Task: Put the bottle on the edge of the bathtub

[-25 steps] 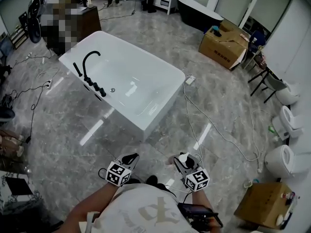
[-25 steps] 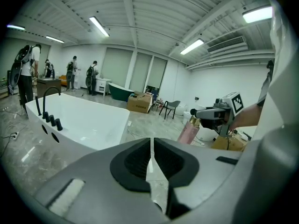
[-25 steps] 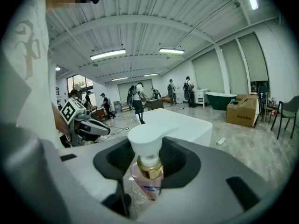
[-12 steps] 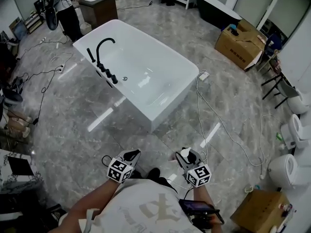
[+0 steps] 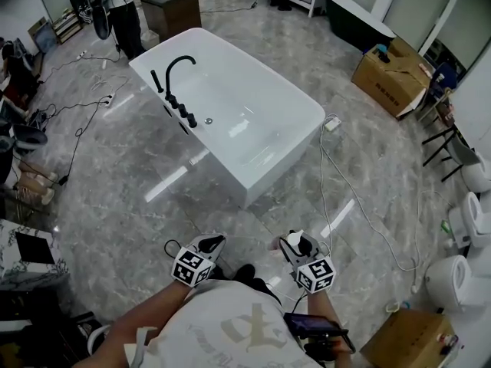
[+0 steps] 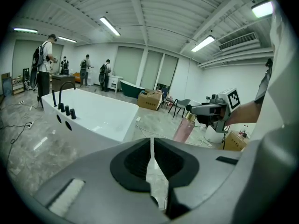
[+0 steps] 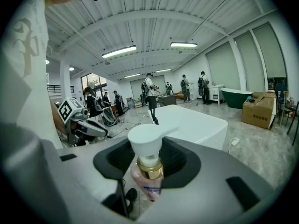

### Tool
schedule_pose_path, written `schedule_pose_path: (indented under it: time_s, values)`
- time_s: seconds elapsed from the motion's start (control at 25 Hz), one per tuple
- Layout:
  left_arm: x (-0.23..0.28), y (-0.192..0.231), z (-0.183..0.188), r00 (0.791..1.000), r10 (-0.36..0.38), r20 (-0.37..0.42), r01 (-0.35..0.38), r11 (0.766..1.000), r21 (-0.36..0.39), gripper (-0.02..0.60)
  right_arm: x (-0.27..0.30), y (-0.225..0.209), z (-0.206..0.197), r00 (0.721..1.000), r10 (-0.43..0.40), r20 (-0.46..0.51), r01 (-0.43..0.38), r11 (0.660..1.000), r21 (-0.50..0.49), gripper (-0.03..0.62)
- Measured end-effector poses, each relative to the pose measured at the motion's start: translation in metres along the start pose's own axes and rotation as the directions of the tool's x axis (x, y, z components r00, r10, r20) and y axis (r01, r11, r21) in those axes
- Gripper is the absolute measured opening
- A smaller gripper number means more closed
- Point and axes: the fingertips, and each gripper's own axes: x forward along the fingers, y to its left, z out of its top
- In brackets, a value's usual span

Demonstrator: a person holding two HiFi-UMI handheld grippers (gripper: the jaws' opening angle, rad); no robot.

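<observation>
Bright, even light falls from long ceiling tubes (image 6: 110, 26), which leave white streaks of glare on the polished grey floor (image 5: 165, 184) beside the bathtub (image 5: 253, 106) and cast only soft, faint shadows. Both gripper views bulge strongly and go black at the corners, and whatever sits nearest the lens is soft; the head view curves at its edges

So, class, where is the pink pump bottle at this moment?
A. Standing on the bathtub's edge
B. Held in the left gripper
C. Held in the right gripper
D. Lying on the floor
C: the right gripper view shows the bottle gripped between the right gripper's jaws, well short of the bathtub.
</observation>
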Motion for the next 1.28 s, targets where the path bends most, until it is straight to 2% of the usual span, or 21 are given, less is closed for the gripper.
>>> schedule_pose_path:
  time_s: [0.36,0.72,1.28]
  values:
    - [-0.015,0.020,-0.011,0.999,0.049,-0.007,-0.049,0.998,-0.045,0.025,0.020,0.012,-0.003,0.999,0.040,-0.009,-0.040,0.998,0.038,0.152]
    - [-0.021,0.053,-0.002,0.997,0.070,0.012,-0.069,0.995,-0.071,0.025,0.063,0.025,0.019,0.995,0.098,-0.016,-0.098,0.995,0.008,0.152]
    - [-0.048,0.134,0.011,0.986,0.151,0.065,-0.140,0.979,-0.147,0.025,0.141,0.043,0.061,0.988,0.150,-0.033,-0.151,0.988,-0.034,0.153]
